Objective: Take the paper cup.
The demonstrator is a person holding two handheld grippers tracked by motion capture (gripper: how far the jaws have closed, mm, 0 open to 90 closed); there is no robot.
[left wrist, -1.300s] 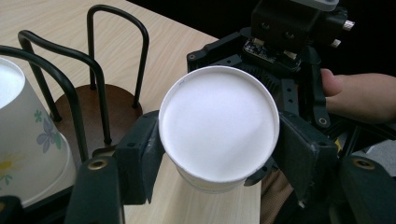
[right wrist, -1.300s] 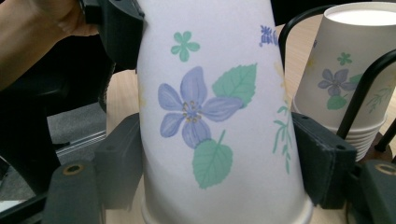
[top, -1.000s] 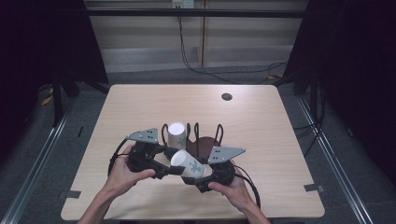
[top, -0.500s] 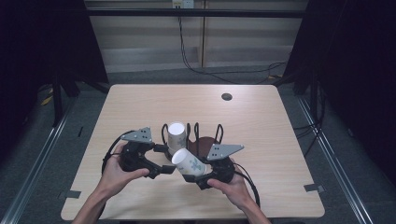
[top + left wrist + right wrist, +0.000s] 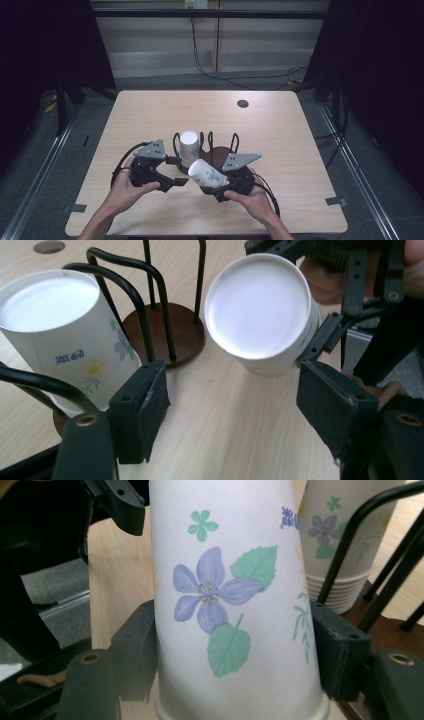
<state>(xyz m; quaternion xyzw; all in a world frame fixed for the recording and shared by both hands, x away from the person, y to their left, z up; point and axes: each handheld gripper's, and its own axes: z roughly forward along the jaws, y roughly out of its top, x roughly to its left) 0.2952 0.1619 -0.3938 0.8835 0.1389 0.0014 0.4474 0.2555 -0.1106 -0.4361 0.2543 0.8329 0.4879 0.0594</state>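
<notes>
My right gripper (image 5: 220, 181) is shut on a flower-printed paper cup (image 5: 202, 171), tilted with its base toward the left gripper; its jaws have just been closing a little tighter on it. The right gripper view has the pads (image 5: 137, 650) pressing both sides of the cup (image 5: 220, 580). My left gripper (image 5: 179, 171) stands open just left of that cup. Its jaws have just been closing, with nothing between them. In the left gripper view, the held cup's white base (image 5: 260, 310) faces the gripper (image 5: 232, 395).
A stack of upside-down paper cups (image 5: 189, 144) stands in a black wire rack with a round brown base (image 5: 217, 151) just behind both grippers. The stack (image 5: 55, 335) is close to the left jaw. A dark round hole (image 5: 243, 103) marks the far table.
The left gripper drew slightly back from the held cup, and its jaws spread wide and then narrowed. The right gripper kept still with the cup.
</notes>
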